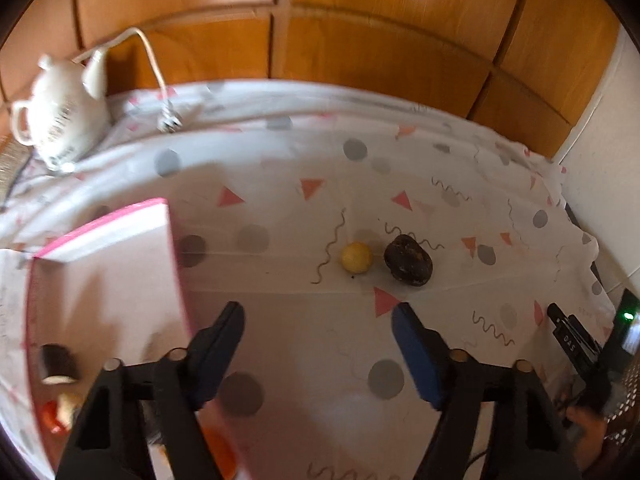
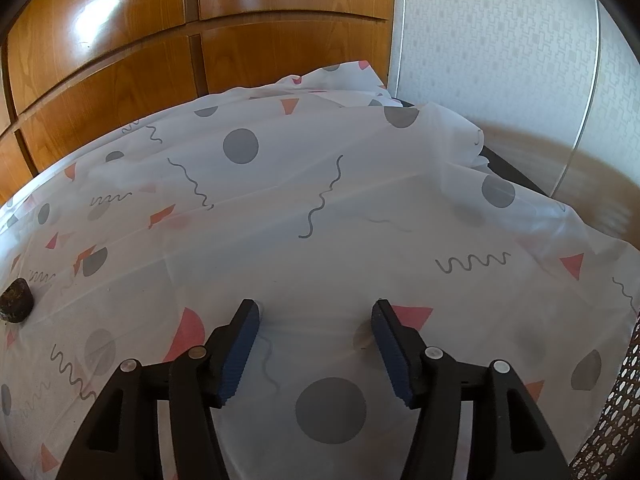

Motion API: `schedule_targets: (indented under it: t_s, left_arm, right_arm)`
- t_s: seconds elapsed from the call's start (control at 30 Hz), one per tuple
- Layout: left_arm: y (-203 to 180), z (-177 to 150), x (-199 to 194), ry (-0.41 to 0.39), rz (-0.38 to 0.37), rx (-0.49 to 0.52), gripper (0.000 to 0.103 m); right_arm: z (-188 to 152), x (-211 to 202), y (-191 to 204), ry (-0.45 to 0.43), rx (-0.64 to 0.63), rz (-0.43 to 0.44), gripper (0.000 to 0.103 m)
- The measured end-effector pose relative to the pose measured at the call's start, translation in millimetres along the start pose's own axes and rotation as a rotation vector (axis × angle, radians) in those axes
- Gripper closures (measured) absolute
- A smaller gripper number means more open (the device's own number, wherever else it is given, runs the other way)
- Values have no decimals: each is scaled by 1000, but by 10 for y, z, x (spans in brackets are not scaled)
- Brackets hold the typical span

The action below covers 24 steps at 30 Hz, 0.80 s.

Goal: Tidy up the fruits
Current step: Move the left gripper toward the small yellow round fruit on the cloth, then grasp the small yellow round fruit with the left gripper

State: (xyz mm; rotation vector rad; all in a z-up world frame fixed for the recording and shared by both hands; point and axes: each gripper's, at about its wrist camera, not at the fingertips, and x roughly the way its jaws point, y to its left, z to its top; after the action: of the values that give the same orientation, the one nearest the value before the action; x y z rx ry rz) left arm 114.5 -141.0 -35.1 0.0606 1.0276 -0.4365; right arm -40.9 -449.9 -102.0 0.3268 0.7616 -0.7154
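In the left wrist view a small yellow round fruit (image 1: 356, 257) and a dark, rough-skinned fruit (image 1: 408, 260) lie side by side on the patterned tablecloth. My left gripper (image 1: 318, 316) hovers in front of them, open, with nothing between its blue pads. To its left stands a translucent pink-rimmed box (image 1: 108, 280) that holds a dark fruit (image 1: 58, 363) and red and orange pieces, blurred. The right gripper (image 2: 315, 310) hangs open over bare cloth. The dark fruit (image 2: 16, 306) shows at the far left edge of the right wrist view.
A white teapot (image 1: 60, 116) and a white cable with a plug (image 1: 168, 120) sit at the back left of the table. Wooden cabinet doors (image 1: 360, 32) stand behind the table. A woven chair edge (image 2: 616, 420) is at the lower right, and the other hand-held gripper (image 1: 580, 344) at the right edge.
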Motion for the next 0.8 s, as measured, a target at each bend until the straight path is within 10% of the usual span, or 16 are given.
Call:
schedule_targets:
  t_s: [0.5,0.8]
  left_arm:
    - [-229,358,838,108,-39,72,63]
    - [-119,232,563,83,-93,9,76]
  right_arm:
    - [-7,-6,26,-1,-4,-4,40]
    - [-11,-11,37,-1,-5,-4,40]
